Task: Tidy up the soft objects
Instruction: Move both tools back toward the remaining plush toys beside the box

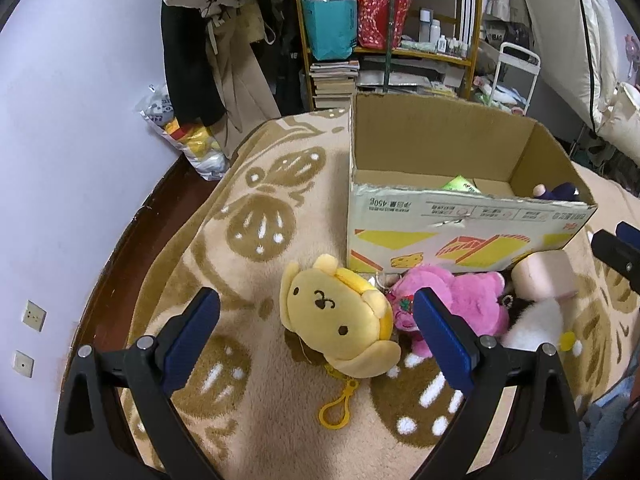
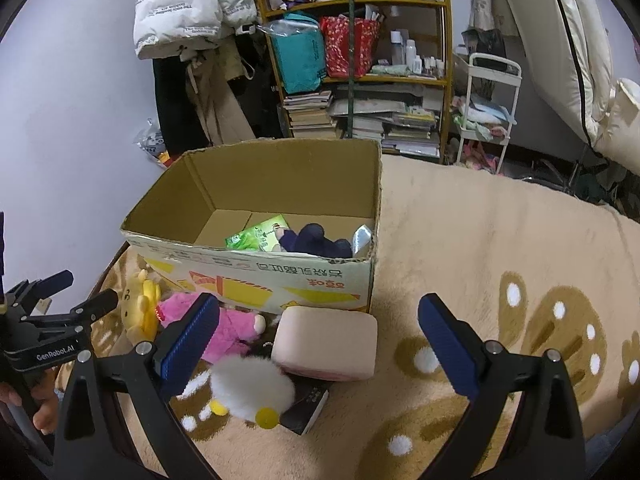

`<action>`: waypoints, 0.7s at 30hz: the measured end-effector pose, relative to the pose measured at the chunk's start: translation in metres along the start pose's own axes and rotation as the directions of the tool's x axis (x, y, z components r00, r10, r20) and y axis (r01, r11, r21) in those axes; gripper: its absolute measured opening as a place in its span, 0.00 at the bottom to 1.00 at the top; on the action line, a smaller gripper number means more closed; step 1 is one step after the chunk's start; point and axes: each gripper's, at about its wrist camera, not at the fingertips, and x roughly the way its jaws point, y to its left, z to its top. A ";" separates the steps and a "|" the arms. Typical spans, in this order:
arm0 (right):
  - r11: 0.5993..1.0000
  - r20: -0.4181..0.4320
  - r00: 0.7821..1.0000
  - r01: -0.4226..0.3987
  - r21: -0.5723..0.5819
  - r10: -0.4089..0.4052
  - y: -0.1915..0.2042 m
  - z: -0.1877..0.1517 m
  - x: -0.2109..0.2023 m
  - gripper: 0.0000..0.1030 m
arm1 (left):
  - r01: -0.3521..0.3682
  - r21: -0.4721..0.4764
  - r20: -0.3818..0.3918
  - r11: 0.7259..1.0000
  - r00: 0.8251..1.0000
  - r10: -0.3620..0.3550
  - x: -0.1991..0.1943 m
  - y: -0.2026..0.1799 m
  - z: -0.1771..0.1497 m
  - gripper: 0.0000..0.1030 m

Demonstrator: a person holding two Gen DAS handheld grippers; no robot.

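Note:
A yellow dog plush (image 1: 340,316) with a keyring lies on the blanket in front of an open cardboard box (image 1: 460,236). Beside it lie a pink plush (image 1: 468,304), a white fluffy toy (image 1: 536,328) and a pale pink cushion block (image 1: 544,276). My left gripper (image 1: 316,320) hovers open above the yellow plush, not touching it. In the right wrist view my right gripper (image 2: 320,320) stands open over the pink cushion (image 2: 328,340) and the white toy (image 2: 252,388). The box (image 2: 256,276) holds a green packet (image 2: 260,236) and a dark blue plush (image 2: 316,240).
A beige patterned blanket (image 2: 500,260) covers the bed. A small dark box (image 2: 308,404) lies under the white toy. A shelf (image 2: 360,60) with bags and books, hanging coats (image 2: 192,20) and a white cart (image 2: 488,112) stand behind. A hand (image 2: 44,412) holds the left gripper's handle.

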 end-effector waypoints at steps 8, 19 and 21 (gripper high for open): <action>1.000 -0.049 0.999 0.008 -0.006 -0.009 -0.001 -0.001 0.019 1.00 | 0.005 0.004 -0.050 1.000 0.999 -0.005 0.019 0.000 -0.003 0.93; 1.000 -0.102 0.995 0.018 -0.018 -0.020 -0.004 -0.004 0.037 1.00 | 0.021 -0.001 -0.108 1.000 0.994 -0.021 0.038 0.005 -0.007 0.93; 1.000 -0.109 0.994 0.019 -0.017 -0.021 -0.003 -0.005 0.039 1.00 | 0.028 -0.004 -0.119 1.000 0.992 -0.028 0.041 0.005 -0.008 0.93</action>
